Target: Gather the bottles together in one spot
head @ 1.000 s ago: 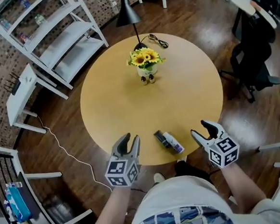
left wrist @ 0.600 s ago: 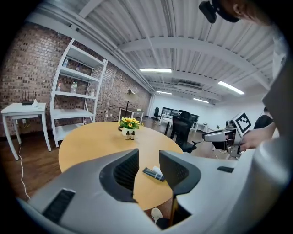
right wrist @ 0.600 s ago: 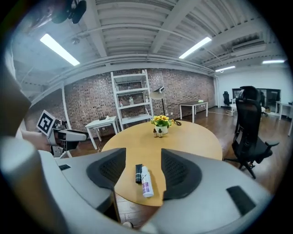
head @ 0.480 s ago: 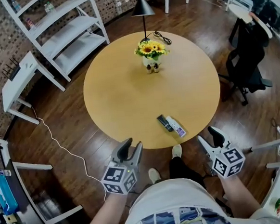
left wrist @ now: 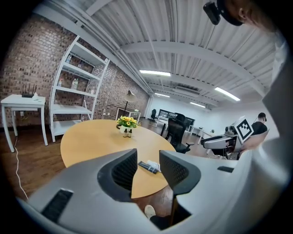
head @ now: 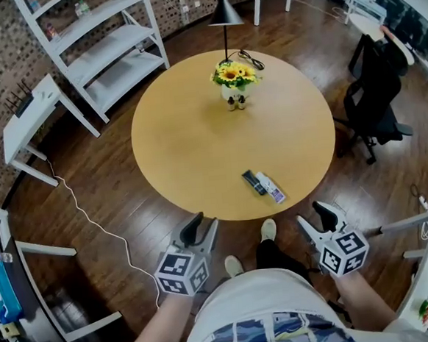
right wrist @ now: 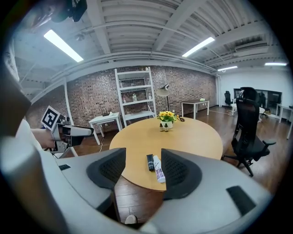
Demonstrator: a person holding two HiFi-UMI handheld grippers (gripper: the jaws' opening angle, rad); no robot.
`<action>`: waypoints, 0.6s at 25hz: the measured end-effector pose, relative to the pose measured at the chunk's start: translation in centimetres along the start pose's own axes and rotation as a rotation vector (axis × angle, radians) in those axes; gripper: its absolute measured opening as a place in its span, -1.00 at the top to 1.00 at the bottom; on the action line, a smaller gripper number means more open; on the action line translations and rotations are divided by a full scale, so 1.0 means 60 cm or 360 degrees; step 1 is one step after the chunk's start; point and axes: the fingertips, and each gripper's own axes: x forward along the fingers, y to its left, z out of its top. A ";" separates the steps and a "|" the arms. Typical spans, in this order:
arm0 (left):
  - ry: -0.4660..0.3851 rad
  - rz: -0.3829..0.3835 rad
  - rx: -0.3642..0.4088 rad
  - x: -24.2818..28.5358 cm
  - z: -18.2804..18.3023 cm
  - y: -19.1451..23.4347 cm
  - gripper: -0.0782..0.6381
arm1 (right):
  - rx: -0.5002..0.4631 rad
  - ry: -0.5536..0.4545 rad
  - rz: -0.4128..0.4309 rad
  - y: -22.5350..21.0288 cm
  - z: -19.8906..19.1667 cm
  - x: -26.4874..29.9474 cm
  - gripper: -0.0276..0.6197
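Observation:
A black bottle (head: pixel 253 183) and a white bottle (head: pixel 271 188) lie side by side near the front edge of the round wooden table (head: pixel 189 139). Two small brown bottles (head: pixel 236 104) stand upright by the sunflower vase (head: pixel 232 76) at the far side. My left gripper (head: pixel 201 227) and right gripper (head: pixel 315 217) hover over the floor, short of the table's edge, both open and empty. In the left gripper view the lying bottles (left wrist: pixel 149 166) show far off between the jaws. The right gripper view frames the black bottle (right wrist: pixel 149 162) and white bottle (right wrist: pixel 158 170) the same way.
A black floor lamp (head: pixel 224 12) stands behind the table, its cord lying on the table top. White shelves (head: pixel 101 43) and a white side table (head: pixel 32 114) are at the left, a black office chair (head: pixel 374 95) at the right. A cable (head: pixel 92 220) runs along the floor.
The person has stepped back from the table. Both grippers, which were at the front edge beside the lying bottles, now hang over the floor. The bottles have not moved.

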 end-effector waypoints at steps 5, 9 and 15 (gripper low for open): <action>0.0016 -0.0018 -0.0019 0.003 -0.010 0.001 0.41 | -0.0058 0.0052 0.0013 0.004 -0.017 0.010 0.10; 0.0041 -0.0027 -0.0033 0.015 -0.016 0.006 0.41 | -0.0095 0.0095 0.0027 -0.002 -0.029 0.032 0.09; 0.0078 -0.0015 -0.0044 0.042 -0.017 0.012 0.41 | -0.0115 0.0130 0.0067 -0.019 -0.030 0.065 0.09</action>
